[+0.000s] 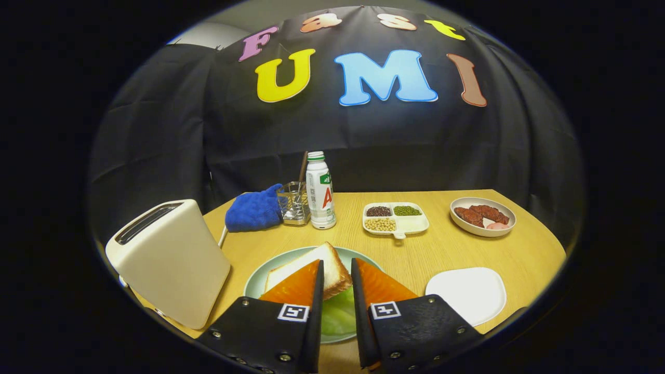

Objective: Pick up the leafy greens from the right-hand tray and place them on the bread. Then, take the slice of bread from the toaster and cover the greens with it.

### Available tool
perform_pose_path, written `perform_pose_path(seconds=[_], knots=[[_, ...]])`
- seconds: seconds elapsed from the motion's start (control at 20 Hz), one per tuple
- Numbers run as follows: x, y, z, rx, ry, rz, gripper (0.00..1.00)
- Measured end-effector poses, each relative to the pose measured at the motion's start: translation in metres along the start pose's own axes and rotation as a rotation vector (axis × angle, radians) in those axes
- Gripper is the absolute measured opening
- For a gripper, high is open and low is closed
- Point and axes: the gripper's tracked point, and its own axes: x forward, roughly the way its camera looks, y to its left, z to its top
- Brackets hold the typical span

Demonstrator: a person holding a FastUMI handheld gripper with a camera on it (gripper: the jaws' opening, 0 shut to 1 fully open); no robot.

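Gripper view: gripper [337, 275] jaws parted over bread slice [324, 270], leafy greens [337, 314] between them.

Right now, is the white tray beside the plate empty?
Empty: the white tray shows a bare surface; the greens lie between the gripper fingers.

We look from the gripper [336, 270] itself, forward and slightly down along its parted fingers, close over the plate [260, 280], facing the booth's back wall
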Motion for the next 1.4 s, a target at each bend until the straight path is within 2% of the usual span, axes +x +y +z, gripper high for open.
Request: perform_pose_path(seconds=[0.35,0.7,0.95,1.15,1.4], knots=[[-0.008,-0.013,0.013,-0.010,-0.041,-0.023,0.32],[-0.031,-0.043,0.051,-0.019,-0.163,-0.046,0.32],[-0.048,-0.094,0.061,-0.017,-0.192,-0.067,0.32],[-0.067,-0.154,0.069,-0.033,-0.220,-0.133,0.32],[-0.091,-0.211,0.072,-0.003,-0.242,-0.170,0.32]])
